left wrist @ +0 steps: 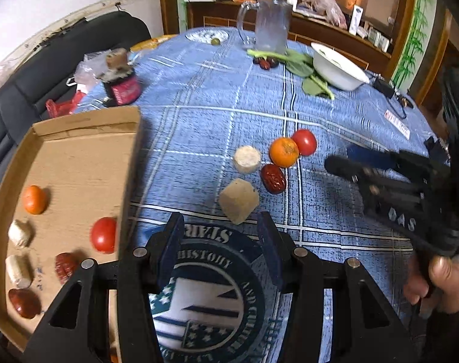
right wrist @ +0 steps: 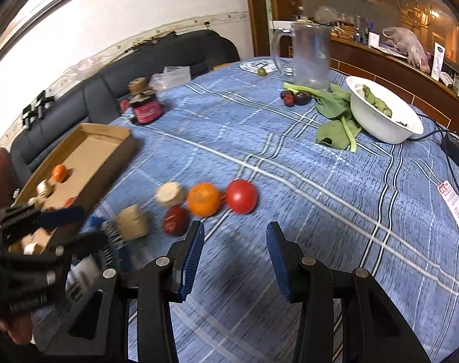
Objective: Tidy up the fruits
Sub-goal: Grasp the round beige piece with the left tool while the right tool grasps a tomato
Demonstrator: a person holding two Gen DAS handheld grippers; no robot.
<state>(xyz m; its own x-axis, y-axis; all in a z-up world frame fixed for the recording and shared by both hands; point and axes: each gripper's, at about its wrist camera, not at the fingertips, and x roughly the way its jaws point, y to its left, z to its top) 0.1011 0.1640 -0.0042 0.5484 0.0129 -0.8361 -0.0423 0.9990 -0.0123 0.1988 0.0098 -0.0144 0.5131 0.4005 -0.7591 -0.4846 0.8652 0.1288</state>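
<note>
A loose group lies on the blue tablecloth: a tomato (left wrist: 304,142) (right wrist: 241,196), an orange (left wrist: 284,152) (right wrist: 204,199), a red date (left wrist: 273,178) (right wrist: 175,220) and two pale root chunks (left wrist: 247,158) (left wrist: 238,200) (right wrist: 169,194) (right wrist: 133,222). The cardboard tray (left wrist: 87,127) (right wrist: 105,131) on the left holds an orange (left wrist: 34,199), a tomato (left wrist: 104,235), dates and pale chunks. My left gripper (left wrist: 220,227) is open and empty just short of the near chunk. My right gripper (right wrist: 234,233) is open and empty, just short of the tomato.
At the far side stand a clear pitcher (right wrist: 311,57), a white bowl (right wrist: 383,115) with greens, leafy greens (right wrist: 335,130) and dark fruits (right wrist: 295,98). A red-labelled jar (right wrist: 146,109) stands behind the tray. A black adapter and cable (right wrist: 454,148) lie at the right edge.
</note>
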